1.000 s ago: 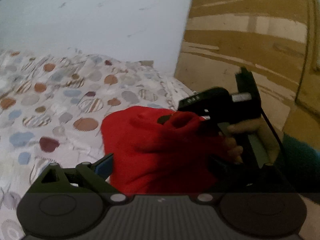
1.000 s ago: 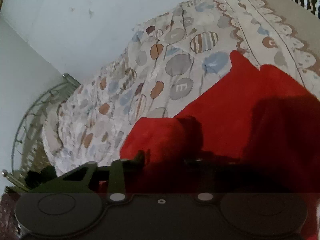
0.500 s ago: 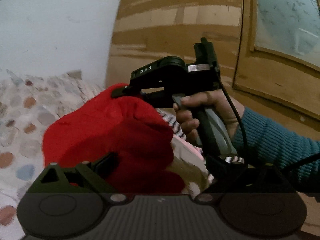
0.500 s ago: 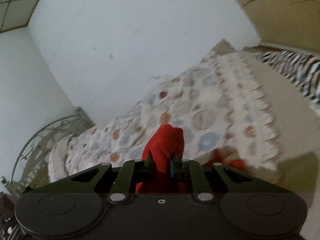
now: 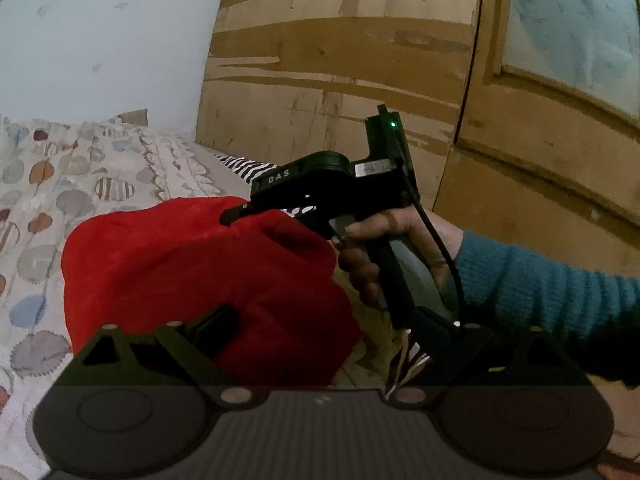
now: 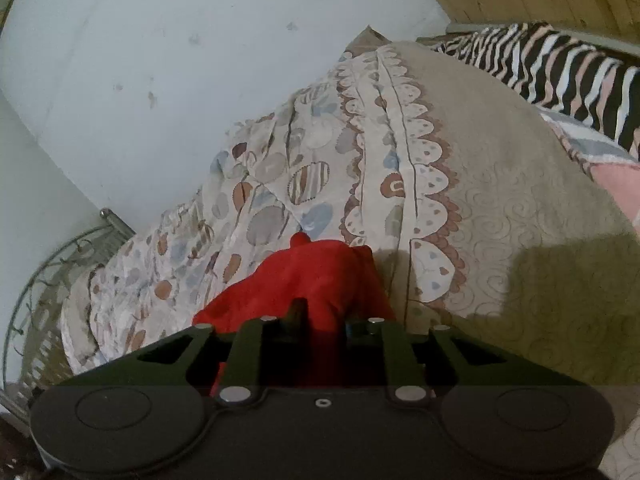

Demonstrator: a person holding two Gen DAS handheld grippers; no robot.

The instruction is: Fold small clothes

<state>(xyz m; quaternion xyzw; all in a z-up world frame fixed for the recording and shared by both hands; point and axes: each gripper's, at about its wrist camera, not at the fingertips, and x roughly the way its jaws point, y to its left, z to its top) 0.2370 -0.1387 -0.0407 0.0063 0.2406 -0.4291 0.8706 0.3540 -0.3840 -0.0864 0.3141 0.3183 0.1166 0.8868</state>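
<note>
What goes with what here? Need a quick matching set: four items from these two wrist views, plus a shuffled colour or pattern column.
Column A:
1. garment held between both claws
2. bedspread
3. sleeve of the person's right arm
4. blanket at the far edge of the bed

Column B:
a. teal ribbed knit
b. zebra stripes
c. plain red
d. cream with round blue, brown and grey shapes

Pairs: 1-c, 2-d, 3-a, 4-b

"DAS" on right tongs (image 5: pixel 236 216)
</note>
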